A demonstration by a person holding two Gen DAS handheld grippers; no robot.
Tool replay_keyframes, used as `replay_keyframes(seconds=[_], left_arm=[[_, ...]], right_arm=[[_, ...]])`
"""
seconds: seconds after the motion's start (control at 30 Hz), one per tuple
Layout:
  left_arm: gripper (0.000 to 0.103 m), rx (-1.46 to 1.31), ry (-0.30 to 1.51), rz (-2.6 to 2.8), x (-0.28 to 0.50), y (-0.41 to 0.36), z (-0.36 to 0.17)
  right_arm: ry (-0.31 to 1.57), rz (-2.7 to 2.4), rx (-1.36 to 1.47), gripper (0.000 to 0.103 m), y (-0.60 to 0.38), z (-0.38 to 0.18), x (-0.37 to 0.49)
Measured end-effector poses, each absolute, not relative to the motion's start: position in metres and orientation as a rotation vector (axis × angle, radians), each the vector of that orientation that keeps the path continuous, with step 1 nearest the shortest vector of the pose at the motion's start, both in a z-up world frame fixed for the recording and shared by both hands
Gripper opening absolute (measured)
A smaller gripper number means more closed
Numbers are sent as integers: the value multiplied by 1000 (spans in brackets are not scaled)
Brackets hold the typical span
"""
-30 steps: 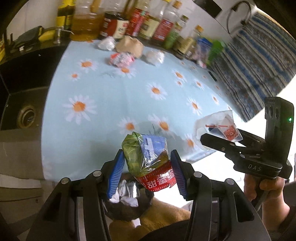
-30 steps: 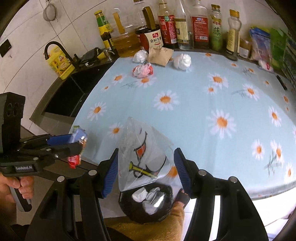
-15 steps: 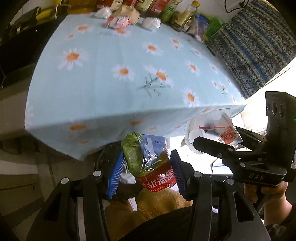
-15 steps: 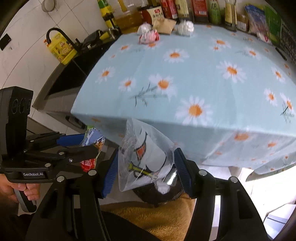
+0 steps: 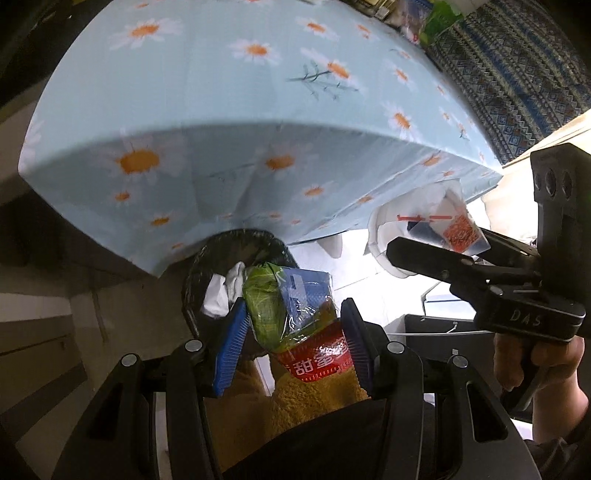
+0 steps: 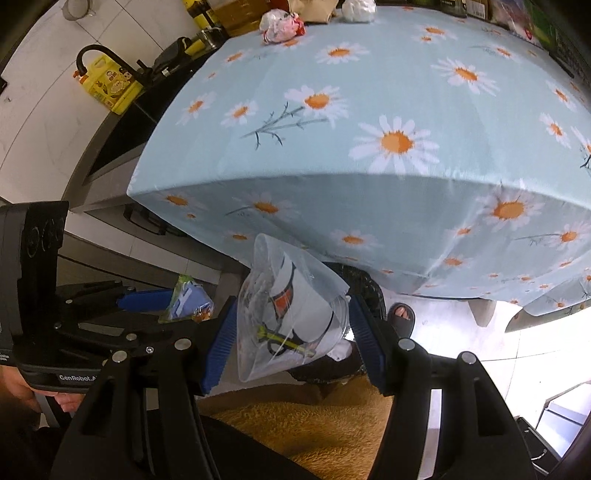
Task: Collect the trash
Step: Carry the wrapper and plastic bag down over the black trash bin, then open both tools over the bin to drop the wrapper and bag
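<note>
Disposal step: left tool (image 5: 291,332) pinching snack wrapper (image 5: 295,325), right tool (image 6: 291,332) pinching plastic bag (image 6: 291,310); next, release over bin (image 5: 207,273).

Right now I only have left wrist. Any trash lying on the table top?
Observer: Yes. The right wrist view shows a crumpled pink-and-white wrapper at the far end of the table.
Operator: Anything else up there?
Observer: A white wad a little to its right.
Operator: Bin area free?
Observer: No. A sandalled foot stands right beside the black bin.
</note>
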State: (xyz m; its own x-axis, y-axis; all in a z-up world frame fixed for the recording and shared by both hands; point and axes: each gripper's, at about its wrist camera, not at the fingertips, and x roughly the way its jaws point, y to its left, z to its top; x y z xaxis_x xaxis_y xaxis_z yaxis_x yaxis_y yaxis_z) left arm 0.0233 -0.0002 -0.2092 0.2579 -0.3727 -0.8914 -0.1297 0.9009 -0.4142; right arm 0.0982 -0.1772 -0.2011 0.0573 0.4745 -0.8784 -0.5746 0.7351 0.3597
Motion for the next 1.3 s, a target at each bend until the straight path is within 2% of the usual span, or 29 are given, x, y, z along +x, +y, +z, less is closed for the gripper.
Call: replay_keyframes(seconds=[0.17, 0.2, 0.23, 0.3, 1.0, 1.23, 1.3], left_arm=[[52, -466, 1322, -161, 21, 2, -212], [55, -469, 1329, -155, 21, 2, -214], [66, -472, 1337, -144, 22, 2, -215], [70, -495, 1341, -135, 22, 5, -218], [70, -495, 1309, -118, 28, 14, -206], [70, -497, 1255, -139, 29, 15, -182], [70, -484, 1226, -144, 30, 14, -171]], right_arm=[[1300, 809, -51, 62, -177, -201, 102], [1302, 810, -45, 63, -176, -201, 103], [1302, 810, -33, 67, -176, -200, 105], [1296, 813, -5, 71, -178, -197, 108], [1277, 771, 27, 72, -192, -186, 115], [1239, 763, 15, 73, -195, -171, 114], [1215, 752, 6, 76, -196, -165, 115]])
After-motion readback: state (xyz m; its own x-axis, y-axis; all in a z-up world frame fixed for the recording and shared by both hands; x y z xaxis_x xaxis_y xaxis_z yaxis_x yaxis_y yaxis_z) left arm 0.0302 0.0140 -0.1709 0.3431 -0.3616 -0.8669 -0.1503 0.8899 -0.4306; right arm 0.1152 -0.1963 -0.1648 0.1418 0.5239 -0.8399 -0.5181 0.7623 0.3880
